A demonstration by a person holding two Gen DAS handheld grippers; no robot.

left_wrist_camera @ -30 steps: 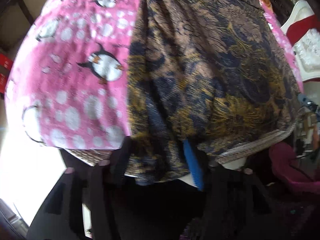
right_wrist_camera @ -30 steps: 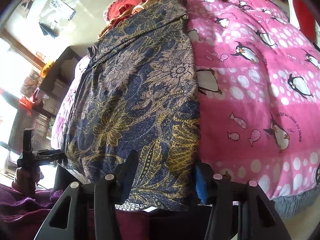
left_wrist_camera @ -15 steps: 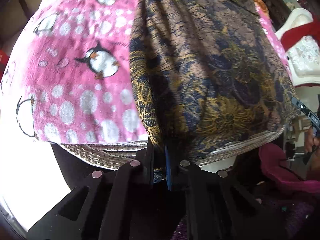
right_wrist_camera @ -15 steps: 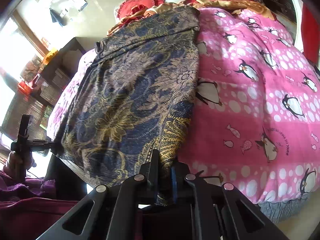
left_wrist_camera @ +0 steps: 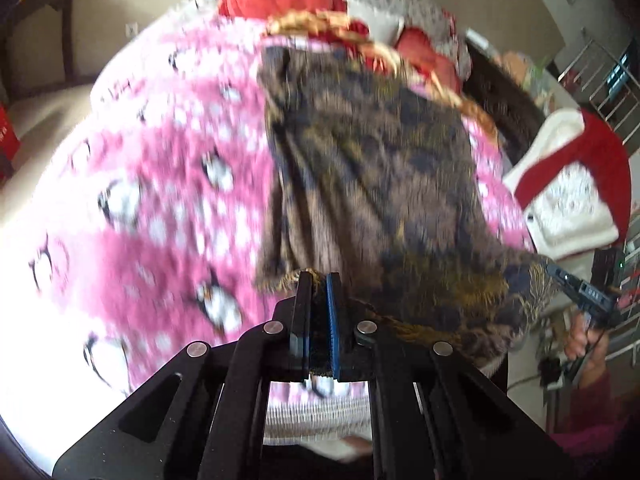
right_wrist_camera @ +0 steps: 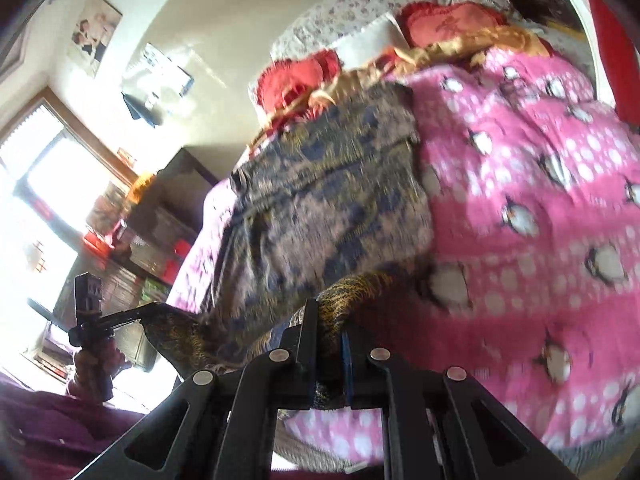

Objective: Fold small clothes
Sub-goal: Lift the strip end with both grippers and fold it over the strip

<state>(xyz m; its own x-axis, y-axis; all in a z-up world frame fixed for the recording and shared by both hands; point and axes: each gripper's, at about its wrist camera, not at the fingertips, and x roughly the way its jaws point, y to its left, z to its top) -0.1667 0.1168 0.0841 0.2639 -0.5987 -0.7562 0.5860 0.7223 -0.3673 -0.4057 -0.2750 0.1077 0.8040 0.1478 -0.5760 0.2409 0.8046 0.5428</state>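
A dark blue, brown and gold floral patterned garment [left_wrist_camera: 372, 184] lies lengthwise on a pink penguin blanket [left_wrist_camera: 160, 216]. My left gripper [left_wrist_camera: 319, 280] is shut on its near hem corner and holds it lifted off the bed. My right gripper [right_wrist_camera: 329, 316] is shut on the other near corner of the garment [right_wrist_camera: 328, 208], also lifted. Each gripper shows in the other's view: the right one at the far right of the left wrist view [left_wrist_camera: 588, 296], the left one at the far left of the right wrist view [right_wrist_camera: 120, 320]. Both views are blurred by motion.
Red and floral pillows [left_wrist_camera: 280, 0] and a gold-trimmed cover [right_wrist_camera: 460, 48] lie at the head of the bed. A dark cabinet [right_wrist_camera: 160, 216] and a bright window [right_wrist_camera: 40, 184] stand left of the bed. A red and white blanket [left_wrist_camera: 572, 184] lies to the right.
Both grippers closed on the garment's near hem corners, then rose and pulled the hem up off the bed edge. The views now look farther along the bed toward the pillows.
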